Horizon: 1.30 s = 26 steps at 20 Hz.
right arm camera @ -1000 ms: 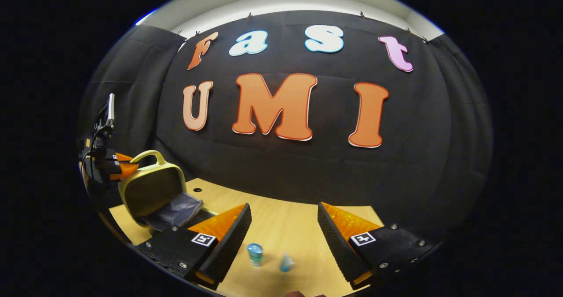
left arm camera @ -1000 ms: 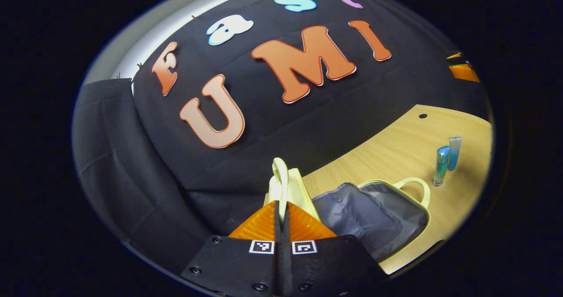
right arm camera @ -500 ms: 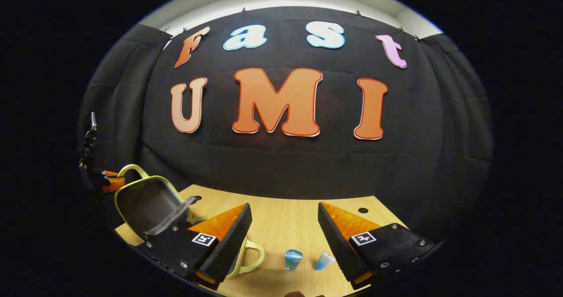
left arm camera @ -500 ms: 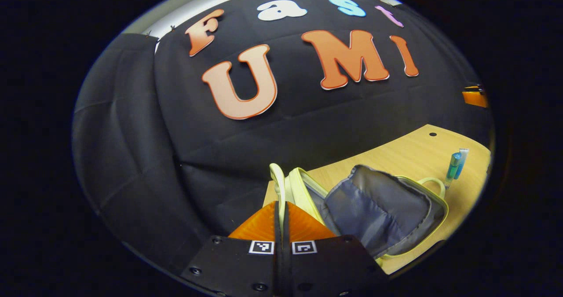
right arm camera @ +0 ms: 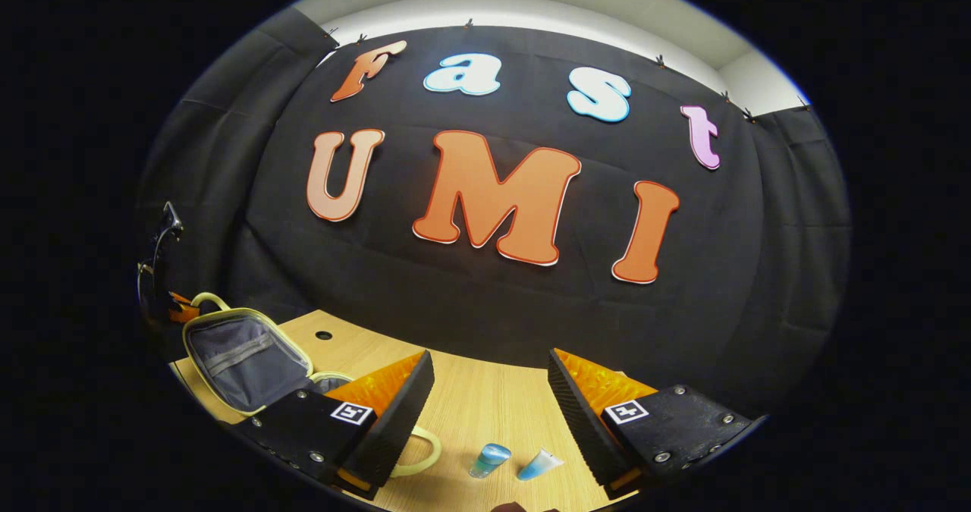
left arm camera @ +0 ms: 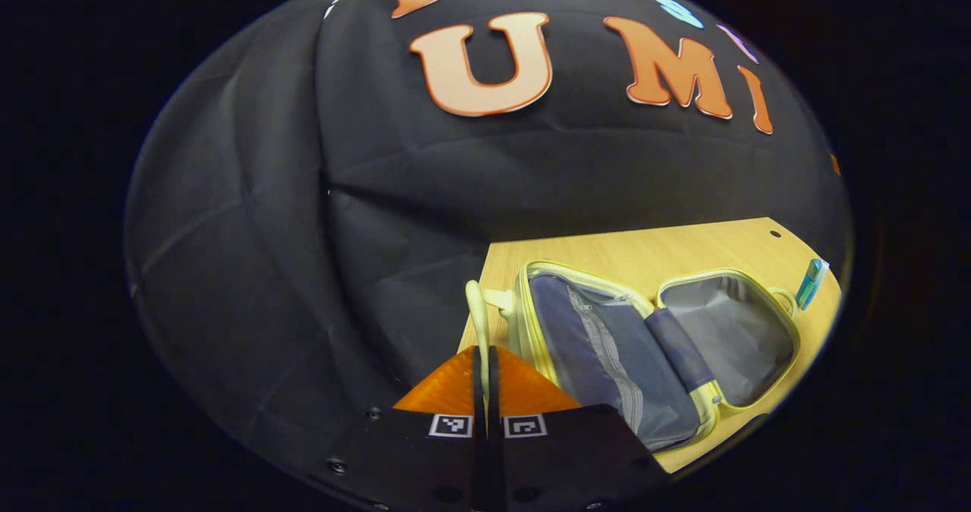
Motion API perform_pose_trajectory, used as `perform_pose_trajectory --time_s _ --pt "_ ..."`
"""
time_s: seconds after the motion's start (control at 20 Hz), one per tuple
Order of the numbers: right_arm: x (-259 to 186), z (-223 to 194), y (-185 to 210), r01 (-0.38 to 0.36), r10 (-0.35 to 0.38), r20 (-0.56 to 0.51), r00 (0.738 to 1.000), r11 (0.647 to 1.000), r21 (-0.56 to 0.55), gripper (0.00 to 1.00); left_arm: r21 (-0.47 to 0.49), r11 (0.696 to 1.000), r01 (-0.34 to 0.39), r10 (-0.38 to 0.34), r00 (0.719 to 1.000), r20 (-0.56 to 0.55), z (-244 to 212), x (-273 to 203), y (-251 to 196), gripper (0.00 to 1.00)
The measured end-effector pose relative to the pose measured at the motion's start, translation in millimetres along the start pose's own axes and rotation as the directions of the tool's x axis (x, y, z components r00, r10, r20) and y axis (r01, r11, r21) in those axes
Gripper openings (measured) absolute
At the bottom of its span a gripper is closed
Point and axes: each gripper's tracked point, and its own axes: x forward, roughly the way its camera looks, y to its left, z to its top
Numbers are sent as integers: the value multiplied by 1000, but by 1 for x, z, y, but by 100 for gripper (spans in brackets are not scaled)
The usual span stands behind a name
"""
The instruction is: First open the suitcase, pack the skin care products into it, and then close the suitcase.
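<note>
The suitcase lies spread open on the wooden table, its two pale yellow-green shells side by side and their grey fabric lining facing up. In the left gripper view the left gripper sits low at the near-left corner of the table, pointing forward along the case's left edge. Its two fingers are pressed together with only a thin slit between them, and the pale handle of the near shell runs up out of that slit — the fingers are clamped on it. The near shell shows a zipped mesh pocket; the far shell is plain grey, with a second handle at its outer edge.

In the right gripper view the right gripper hangs above the table with its fingers spread wide, holding nothing. It points toward the black cloth wall and tilts slightly, so the table edge slopes. Between and just below its fingers stand two skin care products: a small blue bottle and, just beside it, a pale blue tube, both on the bare table to the right of the suitcase. A looped handle of the case curls out just beside the right gripper's left finger. At the far left of this view the left gripper shows at the raised shell's rim.
</note>
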Motion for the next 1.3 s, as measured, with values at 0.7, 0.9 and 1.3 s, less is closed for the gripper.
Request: perform_pose_trajectory --time_s 0.7,0.9,1.3 --pt "7 -45 -20 -3 3 -83 997 1000 -5 95 -125 988 -93 82 992 -95 -54 -1 -4 72" --pt "9 -51 -15 -57 58 -67 996 998 22 96 -92 994 -63 64 998 4 -11 -34 -39 88" --pt "16 -94 -38 -83 88 -117 989 995 46 96 21 998 58 -60 995 77 23 -54 -180 96"
